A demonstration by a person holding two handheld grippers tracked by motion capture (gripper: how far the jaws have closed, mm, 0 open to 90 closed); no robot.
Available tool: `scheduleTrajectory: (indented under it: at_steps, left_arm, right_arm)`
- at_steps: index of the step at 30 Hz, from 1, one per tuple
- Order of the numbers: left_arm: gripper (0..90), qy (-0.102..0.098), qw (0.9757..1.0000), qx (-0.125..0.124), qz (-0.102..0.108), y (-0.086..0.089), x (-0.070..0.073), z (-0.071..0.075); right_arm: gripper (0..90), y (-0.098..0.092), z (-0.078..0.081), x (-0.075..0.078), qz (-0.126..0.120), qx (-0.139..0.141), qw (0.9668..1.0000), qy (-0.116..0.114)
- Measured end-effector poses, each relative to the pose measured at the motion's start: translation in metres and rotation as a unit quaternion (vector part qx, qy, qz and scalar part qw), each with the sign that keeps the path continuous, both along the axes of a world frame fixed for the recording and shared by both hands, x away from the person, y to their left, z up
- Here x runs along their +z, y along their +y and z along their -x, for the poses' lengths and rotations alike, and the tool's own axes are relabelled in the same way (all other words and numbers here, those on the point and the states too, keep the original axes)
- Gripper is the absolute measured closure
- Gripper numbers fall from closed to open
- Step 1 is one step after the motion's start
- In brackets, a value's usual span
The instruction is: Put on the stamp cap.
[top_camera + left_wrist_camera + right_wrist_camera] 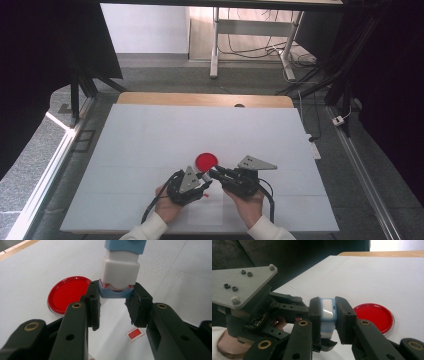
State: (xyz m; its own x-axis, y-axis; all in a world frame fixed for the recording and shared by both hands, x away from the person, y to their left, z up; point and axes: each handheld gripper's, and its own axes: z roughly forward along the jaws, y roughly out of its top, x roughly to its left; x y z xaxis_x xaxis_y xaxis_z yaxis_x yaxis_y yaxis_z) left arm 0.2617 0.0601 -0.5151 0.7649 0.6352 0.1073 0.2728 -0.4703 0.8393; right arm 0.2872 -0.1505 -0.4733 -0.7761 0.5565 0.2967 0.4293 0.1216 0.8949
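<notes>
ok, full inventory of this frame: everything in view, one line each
stamp: 1, white body with light-blue parts, held off the table between both grippers
ink pad: 1, round, red, on the table beyond the grippers
red stamped mark: 1, small rectangle, on the white surface below the stamp
table: 1, white top, wooden strip along the far edge
desk frame: 1, white, on the floor behind the table
left gripper: 1, black, shut on the stamp's blue end
right gripper: 1, black, shut on the stamp's body
hands: 2, white sleeves, bottom edge

- Red round lid (206,160) flat on white tabletop (150,145).
- Small red-printed slip (134,333) lying near it.
- Metal desk frame (250,30) beyond, cables (250,50) beneath.
</notes>
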Motion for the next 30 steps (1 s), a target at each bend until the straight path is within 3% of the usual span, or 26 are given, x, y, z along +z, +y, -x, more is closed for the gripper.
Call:
scheduleTrajectory:
  at_steps: [19, 30]
  left_arm:
    - [64.2, -0.008, 0.9999, 0.001, -0.013, -0.0015, -0.0012, 0.0015]
    - [64.0, -0.006, 0.9999, 0.007, -0.005, -0.0001, -0.0008, 0.0015]
  right_arm:
    - [75.1, 0.002, -0.0008, -0.0016, 0.012, 0.007, 0.9999, 0.006]
    - [75.2, 0.0037, -0.0007, -0.004, 0.016, 0.009, 0.9998, 0.007]
